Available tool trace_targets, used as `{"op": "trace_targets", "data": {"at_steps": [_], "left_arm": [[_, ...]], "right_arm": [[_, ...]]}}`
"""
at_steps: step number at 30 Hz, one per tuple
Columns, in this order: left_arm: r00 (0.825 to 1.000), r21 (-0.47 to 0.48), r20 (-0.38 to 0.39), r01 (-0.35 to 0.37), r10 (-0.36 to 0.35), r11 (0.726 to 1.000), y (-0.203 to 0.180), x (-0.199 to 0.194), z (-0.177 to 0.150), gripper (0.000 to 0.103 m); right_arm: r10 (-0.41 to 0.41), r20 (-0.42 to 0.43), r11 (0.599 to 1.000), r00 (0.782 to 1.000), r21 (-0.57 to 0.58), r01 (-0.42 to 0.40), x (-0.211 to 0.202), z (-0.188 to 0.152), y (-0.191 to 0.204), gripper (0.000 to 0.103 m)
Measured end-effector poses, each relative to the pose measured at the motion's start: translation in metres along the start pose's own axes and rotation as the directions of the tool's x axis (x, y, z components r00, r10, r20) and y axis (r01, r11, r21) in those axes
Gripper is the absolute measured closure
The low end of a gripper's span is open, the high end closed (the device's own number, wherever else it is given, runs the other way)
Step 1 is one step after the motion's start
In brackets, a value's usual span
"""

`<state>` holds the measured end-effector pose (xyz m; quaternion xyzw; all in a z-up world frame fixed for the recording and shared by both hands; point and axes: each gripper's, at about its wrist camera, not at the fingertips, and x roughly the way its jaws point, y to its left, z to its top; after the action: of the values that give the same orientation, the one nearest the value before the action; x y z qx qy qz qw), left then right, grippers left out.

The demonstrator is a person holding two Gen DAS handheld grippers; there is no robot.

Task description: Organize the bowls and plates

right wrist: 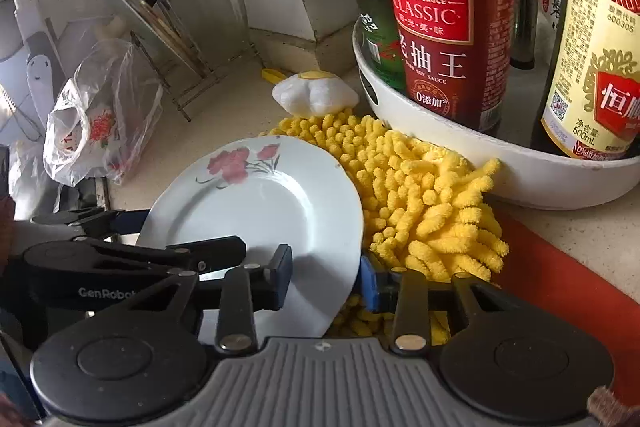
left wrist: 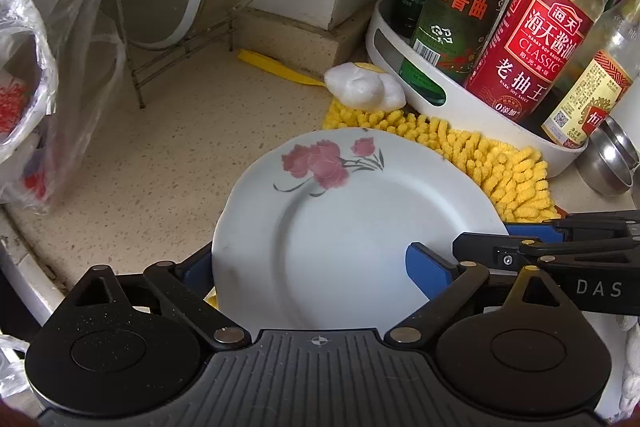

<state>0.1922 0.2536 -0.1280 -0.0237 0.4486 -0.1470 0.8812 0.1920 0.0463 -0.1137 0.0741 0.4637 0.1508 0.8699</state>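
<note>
Two grippers on one white floral china plate (left wrist: 344, 227): your right gripper (right wrist: 326, 279) pinches its rim, left gripper (left wrist: 316, 269) straddles it wide; uneven lift could slip it.

A fluffy yellow chenille mat (right wrist: 420, 203) lay at 7 o'clock of the white oval bottle tray (right wrist: 520, 179); crumpled clear plastic bag (right wrist: 100, 123) well apart.

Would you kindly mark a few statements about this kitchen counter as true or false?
The plate bears pink flowers: true.
The plate's edge overlaps the yellow cloth: true.
The red-labelled soy sauce bottle stands directly on the yellow cloth: false; it stands in the white tray.
The plastic bag lies right of the plate: false; it lies left.
The left gripper is shut tight: false; its jaws stand wide, either side of the plate.
</note>
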Motion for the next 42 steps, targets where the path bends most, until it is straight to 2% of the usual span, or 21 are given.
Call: {"op": "trace_targets", "data": {"at_steps": [4,8,12,18,20,23,28,42], "left_arm": [[1.0,-0.039,0.009,0.011,-0.011,0.999,0.003,-0.007,0.003,0.007],[1.0,-0.037,0.025,0.009,-0.008,0.999,0.001,-0.013,0.002,0.007],[1.0,-0.012,0.004,0.001,-0.001,1.0,0.0,-0.006,-0.004,0.008],[0.999,0.033,0.05,0.018,-0.019,0.999,0.003,0.0,-0.009,0.004],[0.998,0.042,0.066,0.015,-0.018,0.999,0.003,0.002,-0.01,0.003],[0.998,0.022,0.057,0.009,-0.01,1.0,-0.001,0.001,-0.008,0.007],[0.999,-0.023,0.051,0.004,-0.003,1.0,0.001,-0.006,-0.005,0.008],[0.982,-0.011,0.183,-0.048,0.049,0.999,-0.016,-0.055,0.014,0.008]], "right_arm": [[-0.01,-0.003,1.0,1.0,0.001,0.01,-0.002,0.001,0.003,0.07],[-0.009,0.003,1.0,1.0,0.005,0.009,-0.005,0.003,0.004,0.07],[-0.013,0.004,1.0,1.0,0.004,0.013,-0.004,0.003,0.003,0.07],[0.0,0.005,1.0,1.0,0.02,0.0,-0.001,0.0,-0.001,0.069],[0.003,0.004,1.0,1.0,-0.004,-0.003,0.001,-0.001,-0.001,0.065],[0.011,0.006,1.0,1.0,0.011,-0.011,0.003,-0.002,-0.003,0.066],[-0.021,-0.002,1.0,1.0,0.018,0.021,-0.002,0.001,0.003,0.069],[0.025,0.091,0.999,0.996,0.018,-0.026,-0.034,0.019,0.01,0.069]]}}
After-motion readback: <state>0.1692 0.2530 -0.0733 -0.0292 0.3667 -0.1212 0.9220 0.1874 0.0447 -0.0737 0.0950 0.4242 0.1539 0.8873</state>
